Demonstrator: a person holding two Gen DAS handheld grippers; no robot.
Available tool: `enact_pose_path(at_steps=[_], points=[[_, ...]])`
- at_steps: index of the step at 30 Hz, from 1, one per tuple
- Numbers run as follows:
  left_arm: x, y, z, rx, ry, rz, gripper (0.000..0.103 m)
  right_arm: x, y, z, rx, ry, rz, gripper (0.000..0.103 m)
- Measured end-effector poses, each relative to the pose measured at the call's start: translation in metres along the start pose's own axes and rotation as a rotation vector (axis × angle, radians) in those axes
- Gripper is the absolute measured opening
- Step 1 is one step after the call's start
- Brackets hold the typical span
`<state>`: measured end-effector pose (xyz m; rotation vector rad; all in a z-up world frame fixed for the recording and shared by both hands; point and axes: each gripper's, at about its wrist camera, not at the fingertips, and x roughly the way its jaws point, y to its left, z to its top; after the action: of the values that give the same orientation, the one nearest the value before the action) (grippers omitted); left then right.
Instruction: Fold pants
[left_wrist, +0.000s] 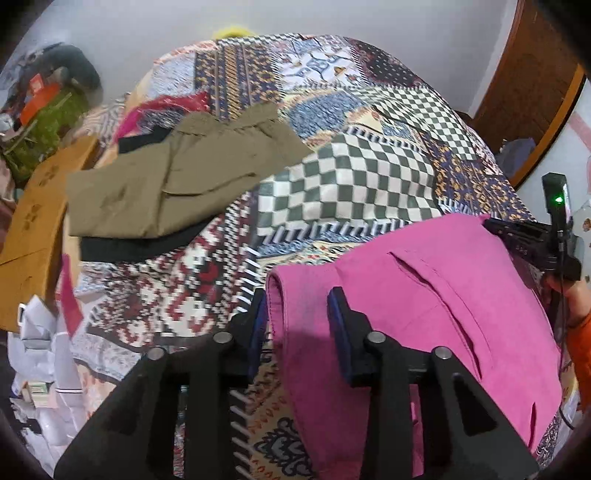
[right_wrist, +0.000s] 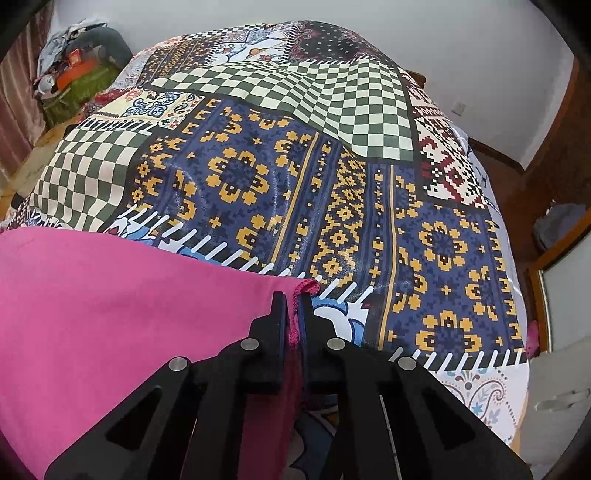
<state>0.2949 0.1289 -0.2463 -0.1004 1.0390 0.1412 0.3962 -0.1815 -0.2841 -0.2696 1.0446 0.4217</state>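
Observation:
Pink pants (left_wrist: 424, 314) lie on the patterned bed cover (left_wrist: 351, 177). My left gripper (left_wrist: 299, 317) is open, its fingers straddling the pants' left folded edge. My right gripper (right_wrist: 293, 314) is shut on the right corner of the pink pants (right_wrist: 110, 314); frayed hem shows between its pads. The right gripper also shows in the left wrist view (left_wrist: 532, 240) at the pants' far right edge.
Folded olive pants (left_wrist: 177, 177) on a black garment lie at the far left of the bed, with pink cloth (left_wrist: 166, 107) behind. A cardboard box (left_wrist: 37, 221) and white bags (left_wrist: 44, 354) sit to the left. A wooden door (left_wrist: 532, 74) stands at the right.

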Motion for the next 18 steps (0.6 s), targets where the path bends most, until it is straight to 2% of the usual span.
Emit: enact_pose_path(at_steps=[2,3,7,11,12,15,18], points=[[-0.006,0.007,0.0,0.007,-0.021,0.113,0.038,-0.006,-0.001,0.001,-0.006,0.008,-0.023,0.006],[-0.009,0.014,0.001,0.002,-0.023,0.128,0.038,-0.009,-0.001,0.003,-0.01,0.012,-0.042,0.007],[-0.023,0.035,0.005,-0.057,-0.018,0.08,0.039,-0.031,-0.005,0.009,0.011,-0.003,-0.028,0.011],[-0.039,0.035,0.013,-0.078,-0.047,0.04,0.047,-0.067,0.004,0.015,0.01,-0.07,0.02,0.035],[-0.043,0.031,0.015,-0.076,-0.054,0.023,0.051,-0.08,0.011,0.017,0.004,-0.1,0.04,0.041],[-0.046,0.015,0.021,-0.04,-0.062,-0.01,0.057,-0.102,0.03,0.022,-0.012,-0.15,0.114,0.049],[-0.044,-0.003,0.023,0.012,-0.061,-0.031,0.065,-0.111,0.052,0.027,-0.032,-0.156,0.214,0.051]])
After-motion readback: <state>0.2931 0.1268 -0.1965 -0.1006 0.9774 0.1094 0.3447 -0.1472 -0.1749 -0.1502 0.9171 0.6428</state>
